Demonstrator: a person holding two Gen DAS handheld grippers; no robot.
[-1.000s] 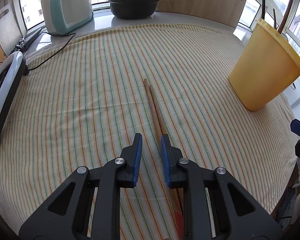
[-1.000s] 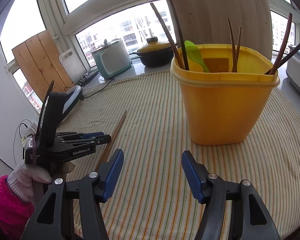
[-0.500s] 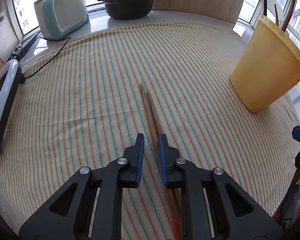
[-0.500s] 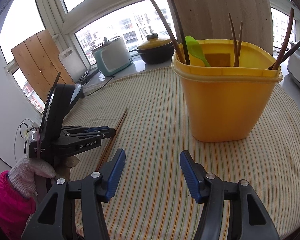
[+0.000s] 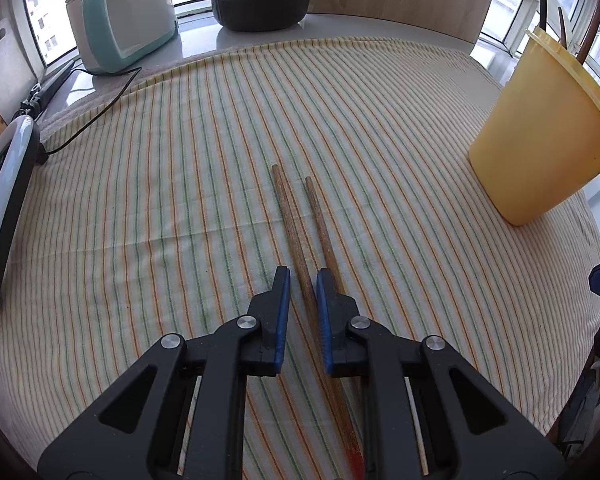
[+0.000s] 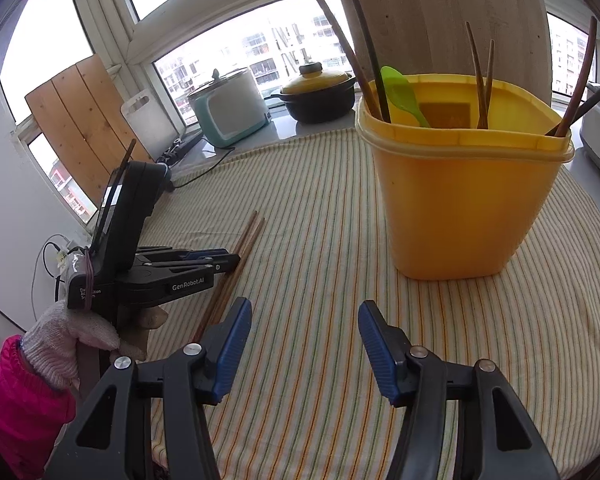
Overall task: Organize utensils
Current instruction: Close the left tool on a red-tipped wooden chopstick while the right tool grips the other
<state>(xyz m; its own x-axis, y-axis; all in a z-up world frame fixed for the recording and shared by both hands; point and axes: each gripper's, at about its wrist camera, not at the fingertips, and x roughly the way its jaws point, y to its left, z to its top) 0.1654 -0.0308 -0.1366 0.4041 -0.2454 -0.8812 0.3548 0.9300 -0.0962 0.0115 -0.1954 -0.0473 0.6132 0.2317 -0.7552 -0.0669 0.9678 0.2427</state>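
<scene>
Two brown wooden chopsticks (image 5: 296, 216) lie side by side on the striped cloth (image 5: 180, 184); they also show in the right wrist view (image 6: 242, 256). My left gripper (image 5: 302, 280) hovers just over them, its blue pads narrowly apart with one chopstick between them, the other under the right pad. It also shows in the right wrist view (image 6: 224, 259). My right gripper (image 6: 304, 316) is open and empty in front of the yellow utensil bucket (image 6: 460, 196), which holds several chopsticks and a green spoon (image 6: 402, 94). The bucket also stands at the right in the left wrist view (image 5: 540, 148).
A teal rice cooker (image 5: 120, 20) and a black pot with a yellow lid (image 5: 260, 0) stand at the back by the window. A ring light (image 5: 0, 200) lies at the left edge, with a black cable (image 5: 100, 112) on the cloth. A wooden board (image 6: 440, 20) leans behind the bucket.
My left gripper has moved forward along the chopsticks and its jaws have narrowed around one of them. The chopsticks' tips have spread slightly apart. My right gripper has barely moved.
</scene>
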